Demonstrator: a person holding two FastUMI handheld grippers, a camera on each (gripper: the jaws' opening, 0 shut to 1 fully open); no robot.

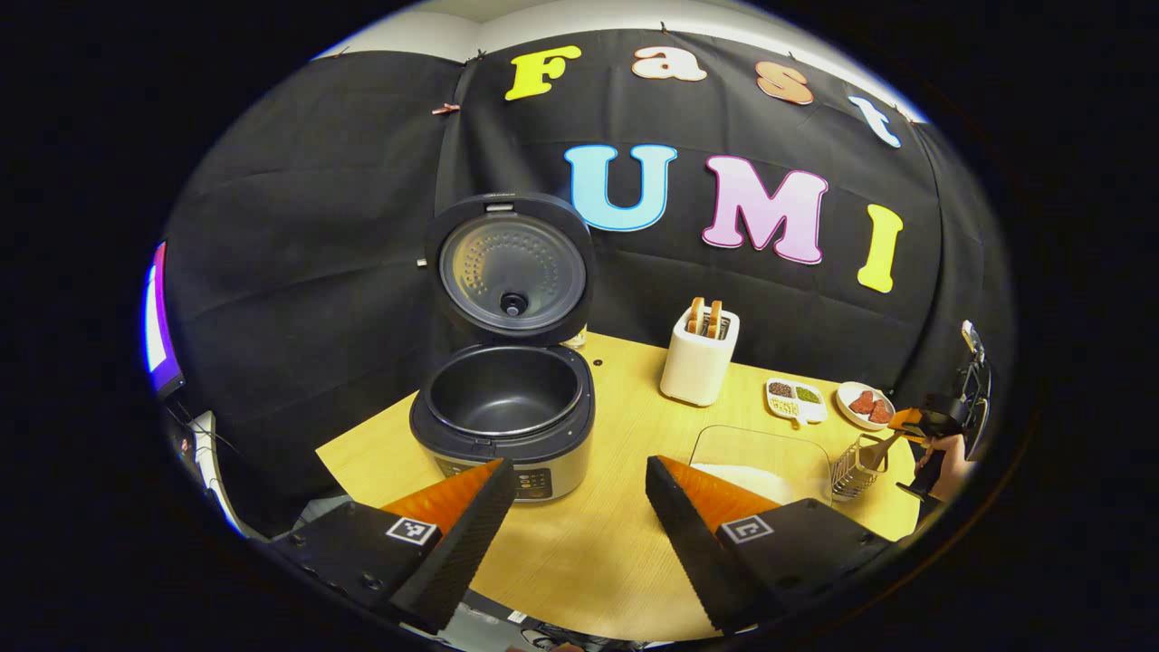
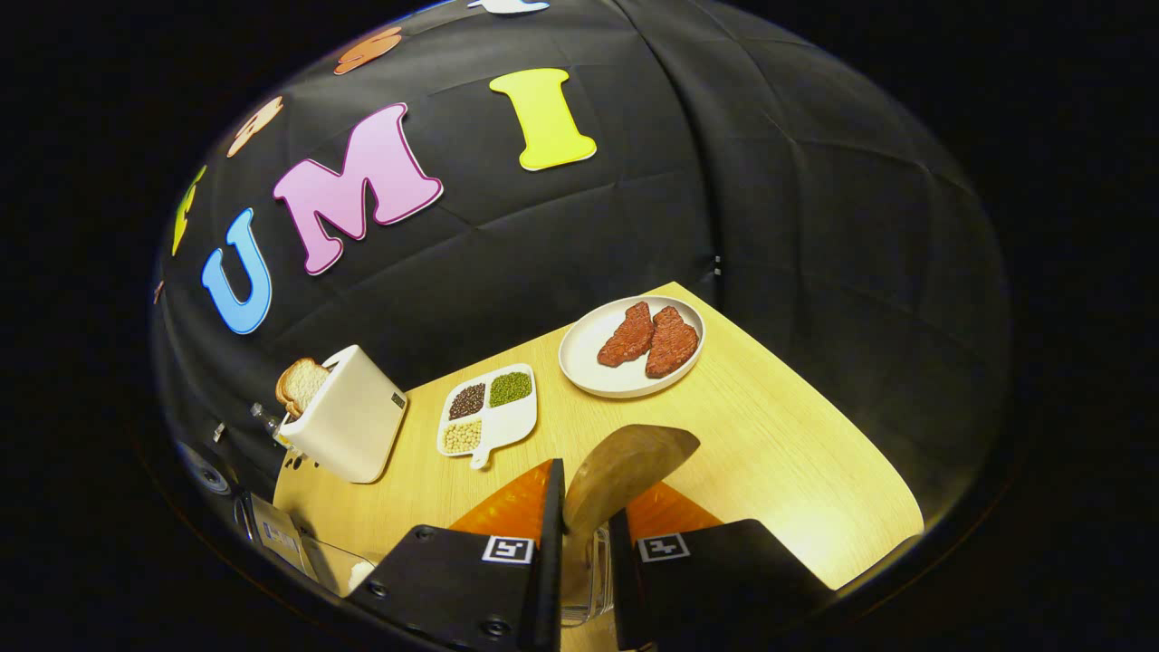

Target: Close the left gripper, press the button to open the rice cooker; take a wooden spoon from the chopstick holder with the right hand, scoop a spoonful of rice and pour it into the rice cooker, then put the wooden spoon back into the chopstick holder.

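A yellow wooden table point(image 1: 625, 543) is sitting against the booth's black cloth wall. In the left gripper view, the left gripper point(image 1: 570, 507) is hovering at six o'clock with its two fingers standing wide apart, holding nothing. Just beyond it, toward eleven o'clock, the rice cooker point(image 1: 503, 426) is standing with its lid point(image 1: 512, 267) swung fully up, showing a dark inner pot. At three o'clock from the cooker, a white toaster point(image 1: 699, 358) is holding bread slices. A clear rice box point(image 1: 761, 457) is lying at four o'clock, with the wire chopstick holder point(image 1: 856, 468) just beside it on the right. The right gripper point(image 1: 914, 424) and a hand point(image 1: 946, 457) are showing at the far right edge, over the holder.

In the right gripper view, the right gripper point(image 2: 584, 543) is pinching the wooden spoon point(image 2: 625, 471) between both fingers, bowl pointing up, with the holder's wires just below. A sectioned dish point(image 2: 489, 412) of beans is lying at eleven o'clock, and a plate point(image 2: 579, 358) with two meat pieces is lying at twelve o'clock.
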